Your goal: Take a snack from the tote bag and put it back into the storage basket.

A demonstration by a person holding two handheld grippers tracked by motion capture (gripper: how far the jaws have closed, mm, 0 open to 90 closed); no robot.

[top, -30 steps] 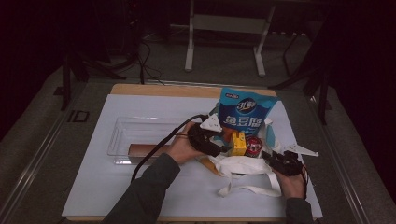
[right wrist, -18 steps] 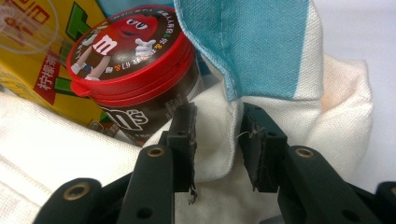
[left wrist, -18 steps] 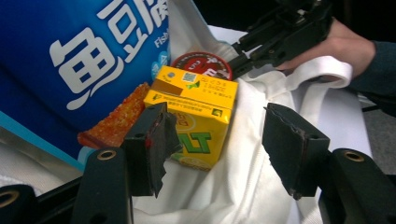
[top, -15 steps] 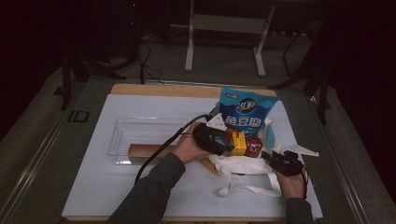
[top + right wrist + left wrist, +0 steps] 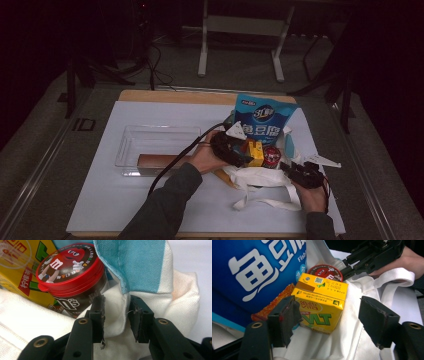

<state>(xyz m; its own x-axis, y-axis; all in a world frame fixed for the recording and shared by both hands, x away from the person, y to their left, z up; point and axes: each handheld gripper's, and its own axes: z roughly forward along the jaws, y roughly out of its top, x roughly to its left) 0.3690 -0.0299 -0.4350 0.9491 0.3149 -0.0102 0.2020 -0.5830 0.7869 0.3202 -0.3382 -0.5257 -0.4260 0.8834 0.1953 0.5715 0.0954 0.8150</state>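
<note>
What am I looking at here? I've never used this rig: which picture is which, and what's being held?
A person holds a two-jaw gripper in each hand. The high view looks down on the table; the other two pictures come from cameras on the grippers. The left gripper has just been opening: its jaws stand around the yellow carton, apart from it. The right gripper pinches the rim of the white bag, beside the red-lidded tub. A blue packet stands in the bag. A clear tray lies to the left.

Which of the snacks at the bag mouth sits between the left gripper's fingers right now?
The yellow lemon tea carton, lying between the open fingers of the left gripper. The red-lidded M&M's tub sits behind it, the blue pouch beside it.
</note>
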